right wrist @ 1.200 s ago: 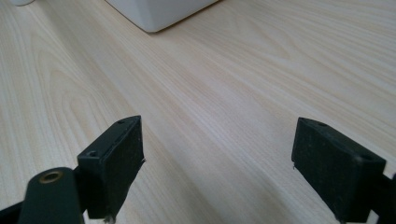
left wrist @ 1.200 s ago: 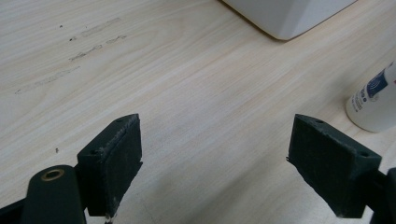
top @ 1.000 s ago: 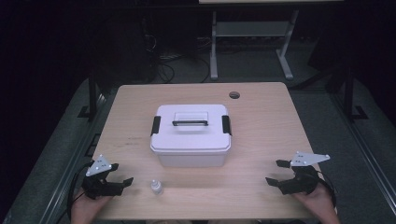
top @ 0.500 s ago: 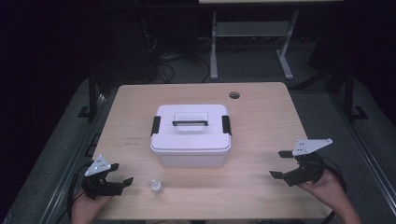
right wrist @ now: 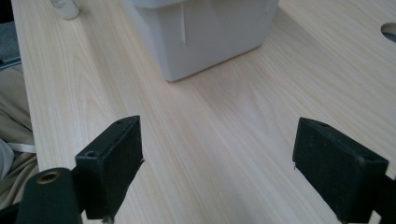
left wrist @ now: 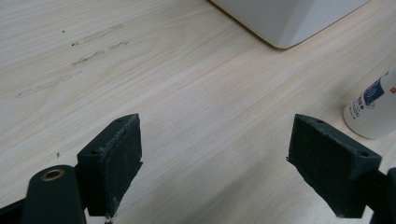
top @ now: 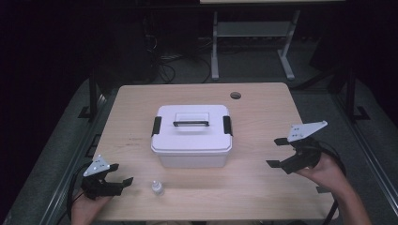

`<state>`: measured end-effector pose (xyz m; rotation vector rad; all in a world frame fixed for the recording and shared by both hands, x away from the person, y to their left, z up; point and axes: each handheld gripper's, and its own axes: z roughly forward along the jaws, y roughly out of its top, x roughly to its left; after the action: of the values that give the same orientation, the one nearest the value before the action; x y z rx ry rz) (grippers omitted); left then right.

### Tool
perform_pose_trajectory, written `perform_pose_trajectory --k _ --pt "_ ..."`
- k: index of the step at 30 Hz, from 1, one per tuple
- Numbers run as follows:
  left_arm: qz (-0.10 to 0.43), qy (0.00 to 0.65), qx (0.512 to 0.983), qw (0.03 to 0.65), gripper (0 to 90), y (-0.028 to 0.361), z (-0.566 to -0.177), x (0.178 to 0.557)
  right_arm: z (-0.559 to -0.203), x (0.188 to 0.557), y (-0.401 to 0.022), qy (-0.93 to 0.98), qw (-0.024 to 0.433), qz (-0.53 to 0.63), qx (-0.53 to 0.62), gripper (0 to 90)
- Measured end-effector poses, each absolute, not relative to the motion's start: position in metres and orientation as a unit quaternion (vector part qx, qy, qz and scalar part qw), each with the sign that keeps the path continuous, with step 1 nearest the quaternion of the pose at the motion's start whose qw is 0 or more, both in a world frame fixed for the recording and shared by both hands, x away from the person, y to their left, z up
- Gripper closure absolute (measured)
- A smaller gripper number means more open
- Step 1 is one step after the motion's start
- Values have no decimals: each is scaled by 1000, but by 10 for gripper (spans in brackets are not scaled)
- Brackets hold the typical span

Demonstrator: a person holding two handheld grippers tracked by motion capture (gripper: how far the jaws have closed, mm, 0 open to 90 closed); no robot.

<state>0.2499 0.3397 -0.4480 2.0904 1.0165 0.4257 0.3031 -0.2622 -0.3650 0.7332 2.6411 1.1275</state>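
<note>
I am lifting my right gripper (top: 285, 152), jaws spread wide and empty, off the table (top: 263, 187) toward the white lidded box (top: 192, 133) at ten o'clock. My left gripper (top: 118, 182), released, is idling beside the small bottle (top: 157, 188).

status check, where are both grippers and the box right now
Left gripper open, low beside small bottle. Right gripper open, raised right of white box. Box lid on, latches down. Nothing in the way.
</note>
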Motion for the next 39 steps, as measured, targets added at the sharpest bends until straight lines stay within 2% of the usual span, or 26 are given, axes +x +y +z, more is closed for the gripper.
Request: perform_pose_trajectory --k 15,39 --pt "168 400 816 383 170 345 -447 249 -328 333 -225 910 78 357 198 153" --pt "174 403 811 387 170 349 -446 247 -292 362 -170 924 67 350 141 153"
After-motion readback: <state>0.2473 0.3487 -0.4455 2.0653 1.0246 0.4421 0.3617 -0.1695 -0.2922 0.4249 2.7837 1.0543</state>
